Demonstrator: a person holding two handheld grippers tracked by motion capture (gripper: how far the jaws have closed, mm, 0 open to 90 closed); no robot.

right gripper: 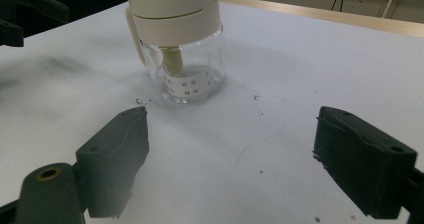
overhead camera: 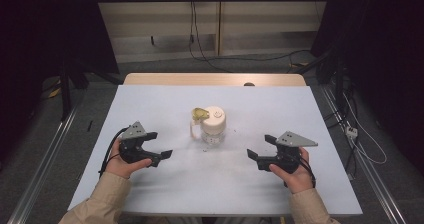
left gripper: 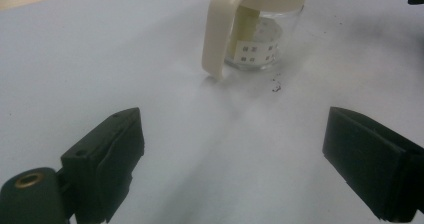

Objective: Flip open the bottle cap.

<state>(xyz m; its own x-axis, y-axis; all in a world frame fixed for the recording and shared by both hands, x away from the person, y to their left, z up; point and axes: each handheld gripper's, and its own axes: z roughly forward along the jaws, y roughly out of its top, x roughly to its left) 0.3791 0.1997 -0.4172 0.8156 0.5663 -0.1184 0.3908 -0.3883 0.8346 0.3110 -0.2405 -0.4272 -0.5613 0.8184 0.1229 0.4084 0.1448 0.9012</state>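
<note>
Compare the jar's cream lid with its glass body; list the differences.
The cream plastic lid is opaque, while the clear glass body is see-through, showing a cream stem inside. The lid carries a curved handle reaching down the side; the glass body carries a white printed label near its base. The lid sits on top; the body rests on the table. Both are round.

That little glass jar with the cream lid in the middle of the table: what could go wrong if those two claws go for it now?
The jar has smooth clear glass, so the pads might slip on it. Its cream lid is bulky over a small base, so a sideways nudge could tip it. A thin handle hangs down one side; a jaw closing there might catch it. Both the left gripper and the right gripper are open and apart from it.
</note>
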